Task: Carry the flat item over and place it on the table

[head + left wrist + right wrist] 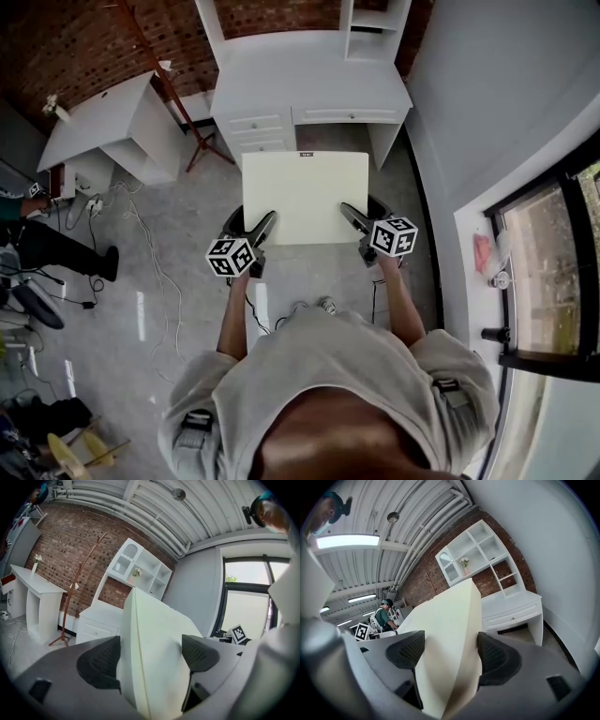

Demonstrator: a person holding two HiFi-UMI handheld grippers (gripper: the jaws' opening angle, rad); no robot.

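Cream panel stays level because left gripper and right gripper each pinch a near corner, facing the white desk.

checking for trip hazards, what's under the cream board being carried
Only grey floor shows around the cream board, and the white desk stands past its far edge. The floor straight beneath is covered by the board, so nothing there can be checked.
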